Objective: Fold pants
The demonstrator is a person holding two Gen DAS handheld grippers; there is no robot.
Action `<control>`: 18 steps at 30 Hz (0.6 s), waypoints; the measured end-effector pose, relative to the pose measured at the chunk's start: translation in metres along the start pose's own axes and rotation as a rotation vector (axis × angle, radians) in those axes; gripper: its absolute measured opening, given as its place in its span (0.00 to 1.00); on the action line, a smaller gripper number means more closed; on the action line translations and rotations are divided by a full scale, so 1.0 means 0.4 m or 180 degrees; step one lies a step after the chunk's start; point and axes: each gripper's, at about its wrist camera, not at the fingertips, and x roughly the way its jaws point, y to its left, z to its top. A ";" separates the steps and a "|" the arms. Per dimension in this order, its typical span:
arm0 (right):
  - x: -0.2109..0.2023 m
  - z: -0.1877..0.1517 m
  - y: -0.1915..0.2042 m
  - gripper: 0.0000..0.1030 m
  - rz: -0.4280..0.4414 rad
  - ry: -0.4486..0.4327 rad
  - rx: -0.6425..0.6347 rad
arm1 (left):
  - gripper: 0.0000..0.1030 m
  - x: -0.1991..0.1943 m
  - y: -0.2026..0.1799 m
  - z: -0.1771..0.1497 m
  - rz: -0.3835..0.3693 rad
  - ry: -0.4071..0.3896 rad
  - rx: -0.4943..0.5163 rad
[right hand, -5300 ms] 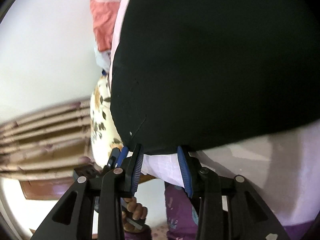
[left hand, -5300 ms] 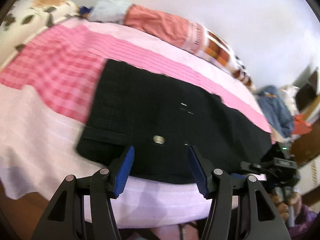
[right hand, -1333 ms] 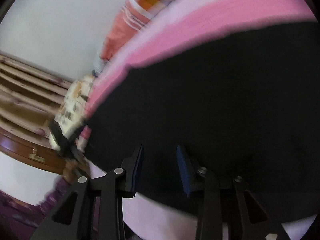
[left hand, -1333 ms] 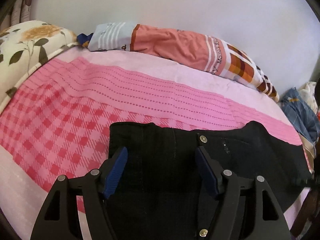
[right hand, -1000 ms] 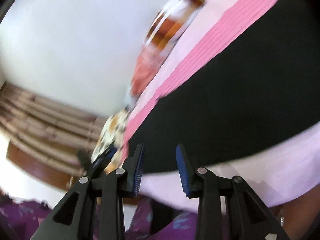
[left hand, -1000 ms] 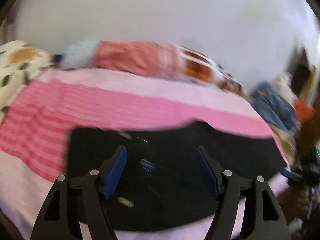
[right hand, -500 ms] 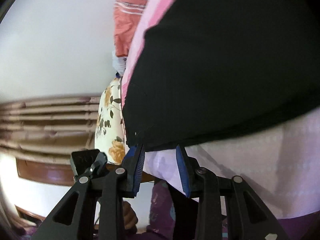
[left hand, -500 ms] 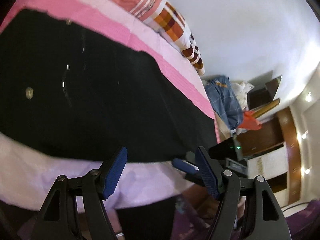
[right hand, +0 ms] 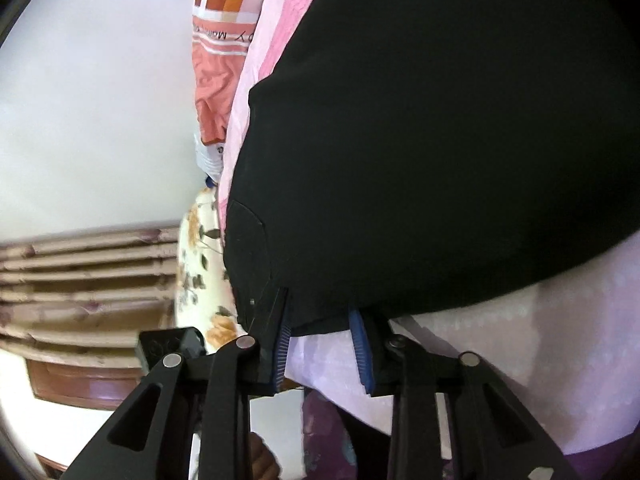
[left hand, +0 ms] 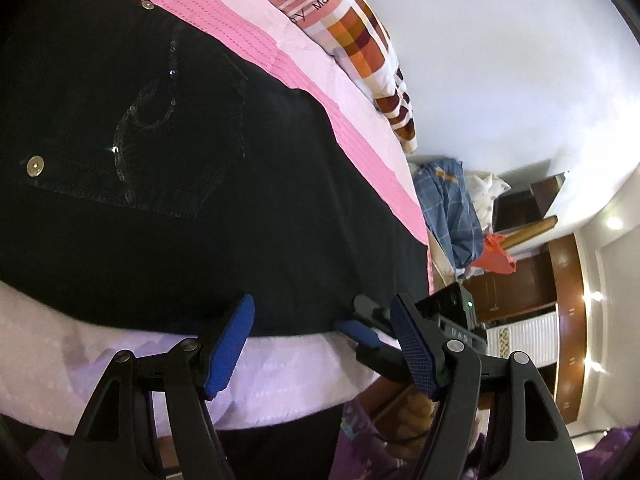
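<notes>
The pants (left hand: 192, 168) lie flat on the bed (left hand: 280, 364), black cloth spread over the pink sheet, their near hem running along the bed's near edge where I stand. They look to be already doubled lengthwise, with a buttoned pocket showing at the left, so I judge the next fold will carry this near edge across to the far side.

My right gripper (right hand: 320, 334) is at the near hem towards the right end of the pants, and its jaws are closing with the hem between them; the cloth edge dips down between the blue pads (right hand: 280, 344), but I cannot tell that they pinch it firmly yet. I took the very edge so that the layers lift together and none slides off.

My left gripper (left hand: 320, 344) hangs released, jaws wide, just short of the same hem and a little to the left of the right one. Nothing lies between its pads; only the pale sheet shows there. I hold it open and low so it can slide onto the hem beside the other grip.

Two holds on one edge should keep the fold straight.
</notes>
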 end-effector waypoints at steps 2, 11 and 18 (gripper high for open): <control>0.007 -0.002 -0.010 0.05 -0.0083 0.0027 0.0017 | 0.69 0.002 0.010 0.004 0.0023 -0.0013 -0.0062; -0.020 -0.026 -0.016 0.04 0.0043 0.0067 0.0056 | 0.69 -0.047 0.010 0.005 0.0138 -0.0173 -0.0078; -0.010 -0.017 -0.036 0.04 0.0078 0.0084 0.0091 | 0.69 -0.027 0.018 0.003 0.0420 -0.0172 0.0130</control>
